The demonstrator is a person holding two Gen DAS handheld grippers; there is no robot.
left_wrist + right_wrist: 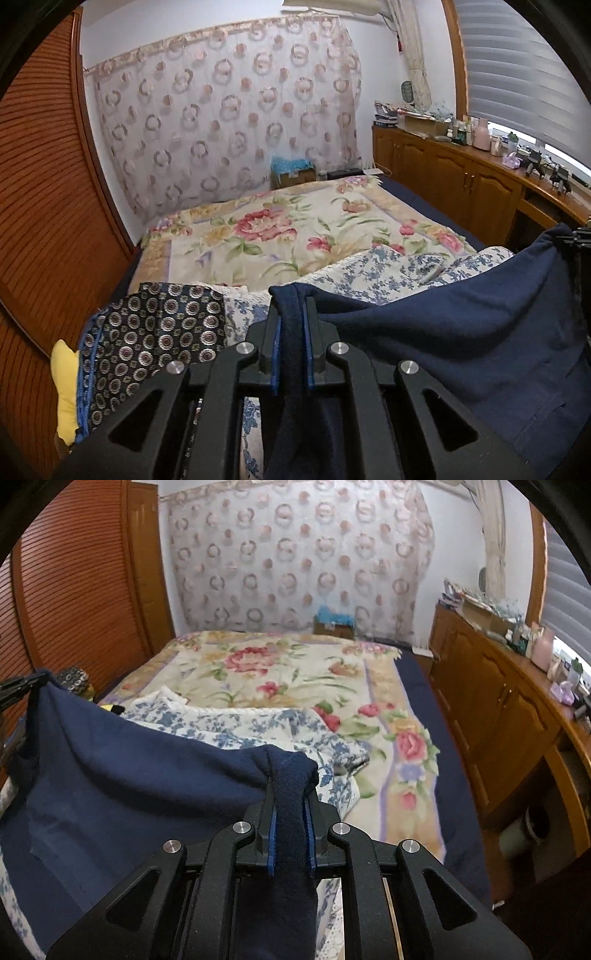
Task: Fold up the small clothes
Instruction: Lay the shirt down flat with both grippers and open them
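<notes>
A navy blue garment (461,325) hangs stretched between my two grippers above the near end of the bed. In the left wrist view my left gripper (291,306) is shut on one bunched corner of it. The cloth runs right to my right gripper (581,236) at the frame's edge. The right wrist view shows my right gripper (291,794) shut on the other corner of the navy garment (129,775). From there the cloth sags left toward my left gripper (14,686). Its lower part drapes down out of sight.
A floral blanket (277,229) covers the bed, with a blue-and-white flowered cloth (388,269) crumpled under the garment. A dark circle-patterned cloth (159,325) and a yellow item (64,387) lie at the left. Louvred wardrobe doors (44,184) stand left, a cluttered wooden cabinet (461,184) right.
</notes>
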